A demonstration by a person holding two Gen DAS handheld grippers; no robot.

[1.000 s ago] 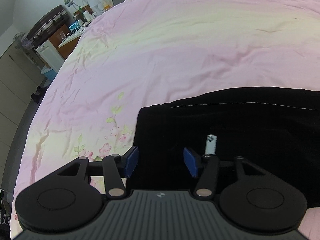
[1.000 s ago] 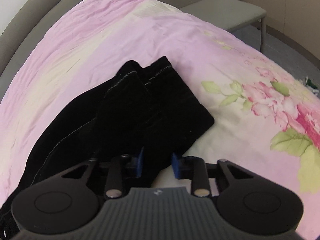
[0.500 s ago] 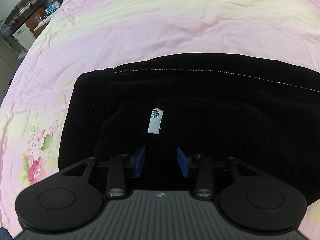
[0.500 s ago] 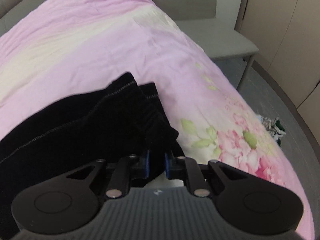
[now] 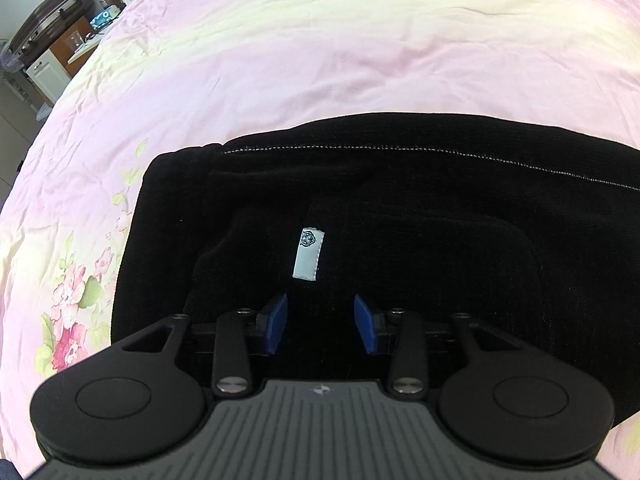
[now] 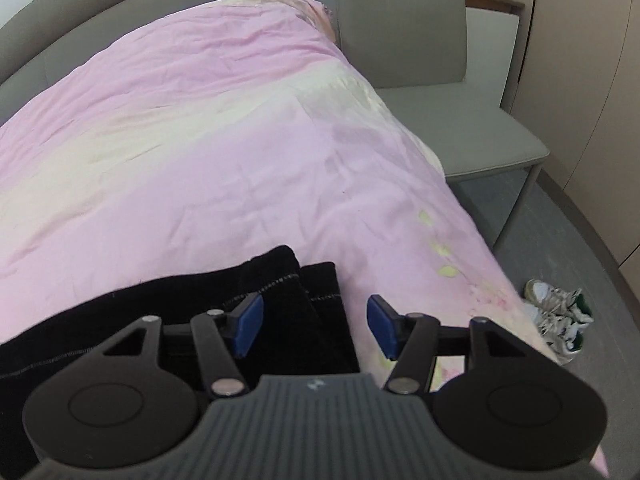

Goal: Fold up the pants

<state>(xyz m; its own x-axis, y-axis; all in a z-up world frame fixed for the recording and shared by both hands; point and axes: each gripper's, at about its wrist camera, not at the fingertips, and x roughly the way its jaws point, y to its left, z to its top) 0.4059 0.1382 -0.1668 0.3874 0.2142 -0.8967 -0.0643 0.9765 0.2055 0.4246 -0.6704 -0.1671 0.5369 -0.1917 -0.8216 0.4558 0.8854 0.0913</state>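
Black pants [image 5: 400, 208] lie flat on the pink bed cover [image 5: 320, 48], waist end in the left wrist view with a white label [image 5: 307, 254] showing inside the waistband. My left gripper [image 5: 320, 324] is open and empty, just above the waistband near the label. In the right wrist view the leg cuffs [image 6: 304, 292] lie stacked, one on the other. My right gripper [image 6: 314, 326] is open and empty above the cuffs, its left pad [image 6: 249, 322] over the cloth.
A grey chair [image 6: 440, 80] stands beside the bed's right edge. White sneakers [image 6: 560, 316] lie on the grey floor. A desk and cabinets [image 5: 60, 52] stand past the bed's far left. A grey headboard [image 6: 120, 12] runs behind the bed.
My right gripper was nearly shut at the cuff edge; it has opened wide and lifted back. My left gripper has opened a little and pulled back slightly over the waistband.
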